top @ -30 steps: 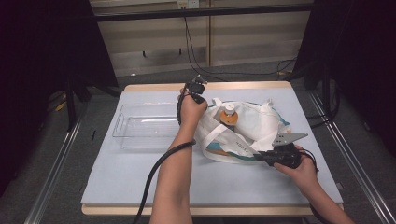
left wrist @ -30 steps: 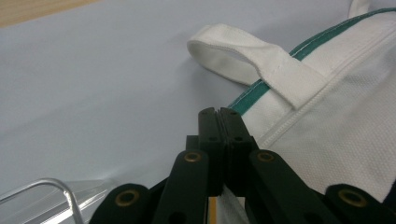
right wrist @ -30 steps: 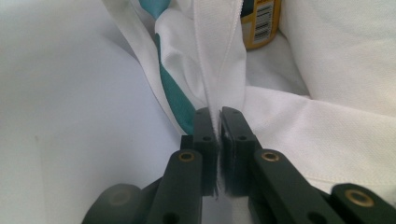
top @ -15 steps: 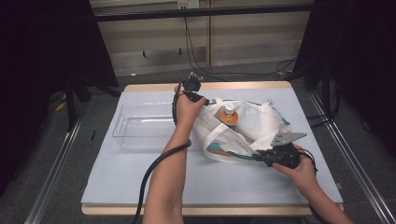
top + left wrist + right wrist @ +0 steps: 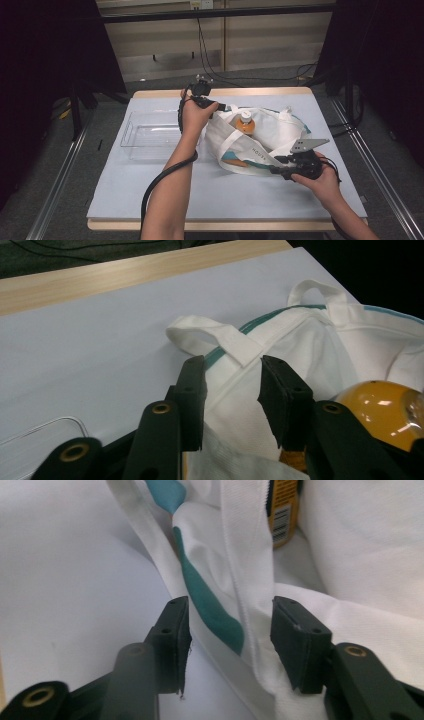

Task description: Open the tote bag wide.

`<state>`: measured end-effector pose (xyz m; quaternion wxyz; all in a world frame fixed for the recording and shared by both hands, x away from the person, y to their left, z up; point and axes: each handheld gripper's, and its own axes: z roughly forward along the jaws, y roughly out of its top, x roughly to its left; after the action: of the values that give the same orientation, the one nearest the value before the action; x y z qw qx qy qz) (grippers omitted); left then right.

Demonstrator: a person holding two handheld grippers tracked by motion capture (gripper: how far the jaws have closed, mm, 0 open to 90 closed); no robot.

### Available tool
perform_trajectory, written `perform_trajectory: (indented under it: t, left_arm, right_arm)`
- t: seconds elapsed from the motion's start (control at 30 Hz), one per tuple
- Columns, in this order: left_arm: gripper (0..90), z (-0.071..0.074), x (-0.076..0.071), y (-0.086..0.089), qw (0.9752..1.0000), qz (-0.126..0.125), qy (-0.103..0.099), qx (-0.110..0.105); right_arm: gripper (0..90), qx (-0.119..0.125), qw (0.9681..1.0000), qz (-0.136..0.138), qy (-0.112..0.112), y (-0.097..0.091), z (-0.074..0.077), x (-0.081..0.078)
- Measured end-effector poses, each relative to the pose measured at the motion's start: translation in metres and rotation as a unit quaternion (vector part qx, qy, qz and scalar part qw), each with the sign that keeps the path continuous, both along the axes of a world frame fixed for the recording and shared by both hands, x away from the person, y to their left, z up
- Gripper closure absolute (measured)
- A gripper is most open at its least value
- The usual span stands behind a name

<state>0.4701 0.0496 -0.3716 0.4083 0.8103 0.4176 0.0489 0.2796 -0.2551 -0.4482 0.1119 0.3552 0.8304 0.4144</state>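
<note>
Table (image 5: 165, 200): tote bag (image 5: 270, 135) holds orange bottle (image 5: 245, 122); clear bin (image 5: 150, 142).

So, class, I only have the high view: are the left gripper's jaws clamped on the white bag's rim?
Observer: No. In the left gripper view, the left gripper has just been opening its jaws. The white bag has its cloth between them, not pressed.
Operator: And the right one?
Observer: The right gripper has just been opening its jaws too. The bag's strap runs between them, not squeezed.
Operator: Any detail on the bottle?
Observer: The right gripper view shows a barcode on the yellow label of the bottle.
</note>
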Motion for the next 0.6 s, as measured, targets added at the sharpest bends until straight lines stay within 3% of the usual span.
perform_trajectory:
  t: [0.17, 0.27, 0.6]
  left_arm:
    - [59.6, 0.007, -0.008, 0.004, 0.9999, -0.008, -0.009, -0.004]
    - [59.3, 0.010, -0.013, 0.006, 0.9998, -0.016, -0.002, -0.011]
    - [58.6, 0.014, -0.026, -0.003, 0.9982, -0.056, -0.005, -0.021]
  right_arm:
    - [39.4, 0.001, 0.9998, -0.018, -0.009, -0.006, 0.005, 0.003]
    - [36.1, 0.002, 0.9996, -0.025, -0.011, -0.008, 0.008, 0.005]
    - [22.1, 0.014, 0.9987, -0.049, -0.006, -0.016, 0.018, 0.010]
